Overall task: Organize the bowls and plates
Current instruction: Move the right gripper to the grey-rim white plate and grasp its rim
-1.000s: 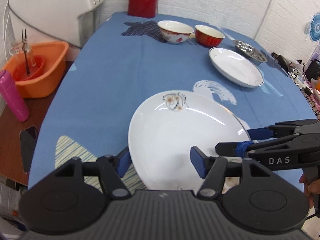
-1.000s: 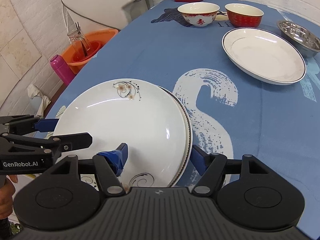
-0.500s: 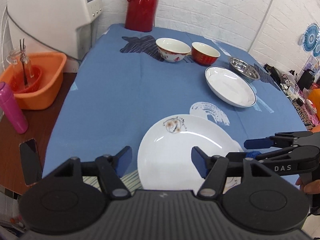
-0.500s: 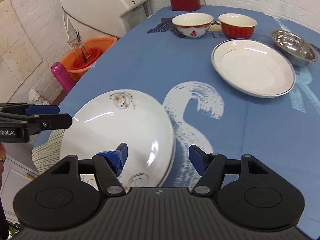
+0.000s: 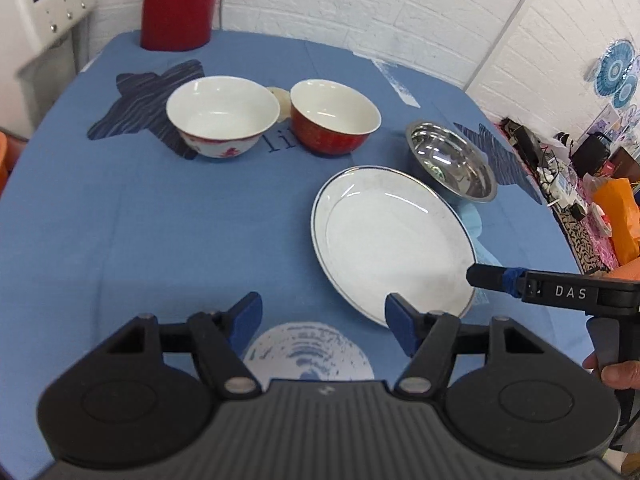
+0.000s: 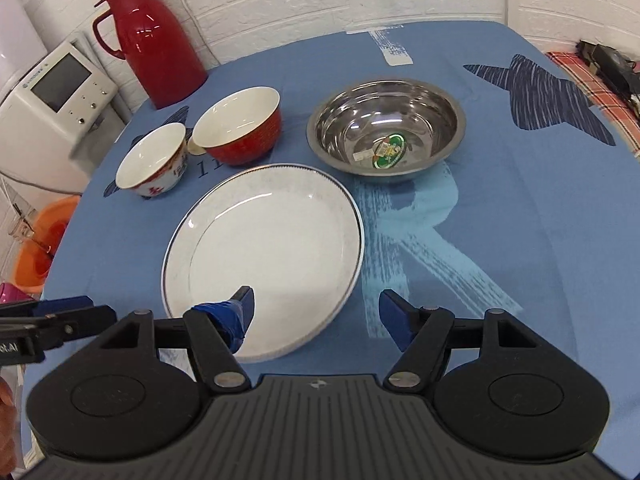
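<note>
Now both tools face the far group of dishes, and neither holds anything. The left hand-held gripper point(image 5: 322, 322) has its blue pads spread wide over bare blue cloth, just left of the plate point(image 5: 390, 240). The right hand-held gripper point(image 6: 314, 314) is spread wide as well, its left pad over the plate's near rim and its right pad over the table point(image 6: 540, 240) beside it, so the rim lies between the jaws, which suits a pinch on that edge.

That plate, white with a dark line round its rim, lies flat near the table's middle. Just behind it stands the steel bowl point(image 6: 386, 132), with a sticker at its bottom. To the left are the red bowl point(image 6: 240, 128) and the white bowl point(image 6: 154, 160), upright and very close together, possibly touching. A red jug point(image 6: 154, 36) stands at the far edge.

Likely the plate comes next. It is shallow and smooth, so a grip on the rim may slip; the free left tool is placed where it could steady the other side.
</note>
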